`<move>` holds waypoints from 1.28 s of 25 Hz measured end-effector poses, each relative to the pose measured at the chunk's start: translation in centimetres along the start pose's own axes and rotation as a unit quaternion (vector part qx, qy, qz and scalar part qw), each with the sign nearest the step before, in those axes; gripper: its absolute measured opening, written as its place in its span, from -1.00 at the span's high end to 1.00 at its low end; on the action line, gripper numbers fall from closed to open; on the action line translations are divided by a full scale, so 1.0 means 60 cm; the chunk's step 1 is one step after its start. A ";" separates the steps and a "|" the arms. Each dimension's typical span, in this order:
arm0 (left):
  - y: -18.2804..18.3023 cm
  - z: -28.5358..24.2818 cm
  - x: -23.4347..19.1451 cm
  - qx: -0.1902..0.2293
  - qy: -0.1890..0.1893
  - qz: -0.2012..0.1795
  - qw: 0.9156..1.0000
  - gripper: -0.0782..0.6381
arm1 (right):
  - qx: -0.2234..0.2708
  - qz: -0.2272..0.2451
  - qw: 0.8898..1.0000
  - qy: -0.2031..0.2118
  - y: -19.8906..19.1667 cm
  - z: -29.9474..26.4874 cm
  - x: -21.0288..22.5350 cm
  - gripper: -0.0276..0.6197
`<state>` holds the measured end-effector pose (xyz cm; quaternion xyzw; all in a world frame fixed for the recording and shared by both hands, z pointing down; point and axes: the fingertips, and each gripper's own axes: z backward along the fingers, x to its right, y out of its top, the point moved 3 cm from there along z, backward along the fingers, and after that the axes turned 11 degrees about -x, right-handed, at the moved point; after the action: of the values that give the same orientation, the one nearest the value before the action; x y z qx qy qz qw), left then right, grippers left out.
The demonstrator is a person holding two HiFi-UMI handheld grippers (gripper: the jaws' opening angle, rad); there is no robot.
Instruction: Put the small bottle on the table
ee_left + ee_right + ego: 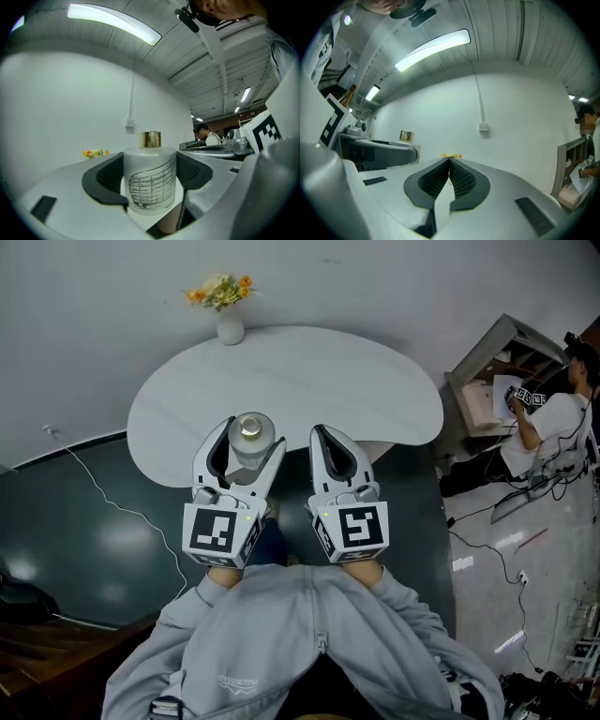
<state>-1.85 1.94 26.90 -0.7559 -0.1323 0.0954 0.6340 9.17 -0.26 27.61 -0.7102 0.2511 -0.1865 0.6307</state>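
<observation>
Head view: left gripper [246,448] clamps small bottle [251,435].

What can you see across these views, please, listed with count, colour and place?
table: 1, white, centre, ahead of the grippers
vase: 1, white, at the table's far edge
flowers: 1 bunch, yellow and orange, in the vase
bottle: 1, frosted white with a gold cap, over the table's near edge
cable: 1, white, trailing at left
desk: 1, pale, far right
other person: 1, white shirt, at the desk
sleeves: 2, grey, bottom
left gripper: 1, white, shut on the bottle
right gripper: 1, white, shut, empty
</observation>
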 end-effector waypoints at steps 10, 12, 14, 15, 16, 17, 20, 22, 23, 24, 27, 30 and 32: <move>0.007 -0.118 -0.079 -0.002 -0.010 -0.001 1.000 -0.14 | -0.008 0.000 1.000 -0.004 0.003 -0.135 0.041 0.83; 0.011 -0.144 -0.098 0.000 -0.011 -0.003 1.000 -0.14 | -0.011 0.003 1.000 -0.005 0.003 -0.166 0.049 0.83; 0.014 -0.170 -0.118 -0.001 -0.011 -0.004 1.000 -0.14 | -0.013 0.001 1.000 -0.006 0.005 -0.197 0.059 0.83; 0.015 -0.184 -0.129 -0.005 -0.011 -0.003 1.000 -0.14 | -0.013 0.000 1.000 -0.007 0.007 -0.213 0.063 0.83; 0.017 -0.197 -0.140 -0.008 -0.010 -0.002 1.000 -0.14 | -0.012 -0.002 1.000 -0.009 0.010 -0.229 0.067 0.83; 0.017 -0.210 -0.151 -0.011 -0.012 -0.001 1.000 -0.14 | -0.012 -0.002 1.000 -0.010 0.012 -0.245 0.071 0.83; 0.019 -0.246 -0.185 -0.010 -0.021 0.003 1.000 -0.14 | -0.009 0.002 1.000 -0.011 0.020 -0.293 0.078 0.83; 0.022 -0.268 -0.208 -0.011 -0.019 0.004 1.000 -0.14 | -0.009 0.003 1.000 -0.013 0.022 -0.321 0.083 0.83; 0.024 -0.279 -0.217 -0.009 -0.021 0.005 1.000 -0.14 | -0.010 0.002 1.000 -0.015 0.022 -0.333 0.086 0.83; 0.025 -0.289 -0.225 -0.003 -0.024 0.006 1.000 -0.14 | -0.012 0.001 1.000 -0.017 0.022 -0.344 0.089 0.83; 0.026 -0.316 -0.243 0.013 -0.035 0.013 0.999 -0.14 | -0.016 -0.001 1.000 -0.022 0.018 -0.374 0.096 0.83; 0.021 -0.339 -0.256 0.008 -0.042 0.013 0.999 -0.14 | -0.020 -0.001 1.000 -0.024 0.014 -0.399 0.101 0.83; 0.017 -0.353 -0.263 0.007 -0.045 0.014 0.999 -0.14 | -0.020 -0.002 1.000 -0.024 0.012 -0.413 0.106 0.83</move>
<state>-10.12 -23.07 29.29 -0.7483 -0.1493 0.1392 0.6311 -0.22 -23.94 29.94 -0.7274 0.2388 -0.1656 0.6216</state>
